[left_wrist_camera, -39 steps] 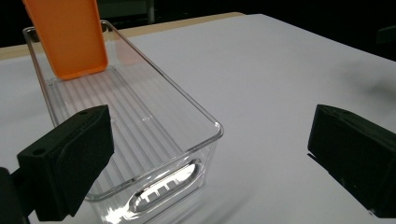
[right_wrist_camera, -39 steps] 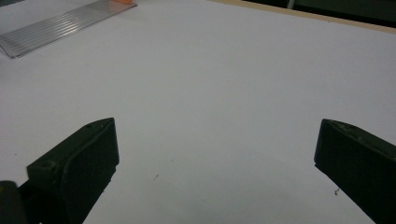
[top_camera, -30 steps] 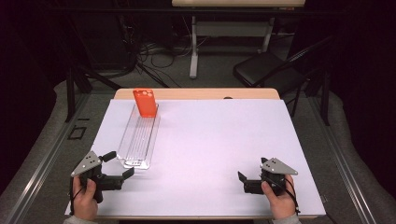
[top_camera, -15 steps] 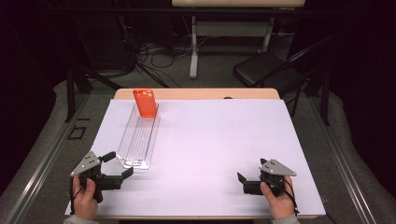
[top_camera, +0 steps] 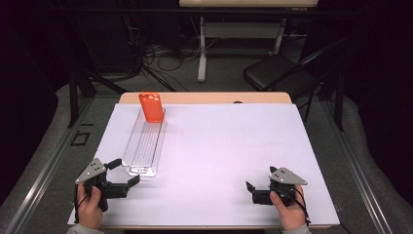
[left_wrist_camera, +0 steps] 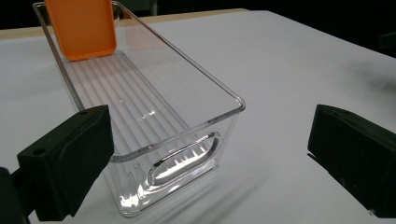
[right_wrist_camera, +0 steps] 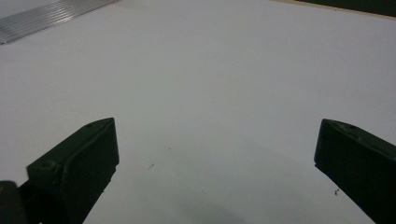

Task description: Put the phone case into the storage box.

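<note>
Nothing had shifted visibly since the earlier frames: both grippers rested at the table's near edge as before. With jaws spread wide and empty, the left gripper (top_camera: 124, 174) faced the near end of the clear plastic bin (top_camera: 144, 144), whose far end held an orange case (top_camera: 151, 107) leaning upright. Well apart at the near right, the right gripper (top_camera: 257, 190) also gaped open over bare white tabletop (top_camera: 229, 141).
</note>
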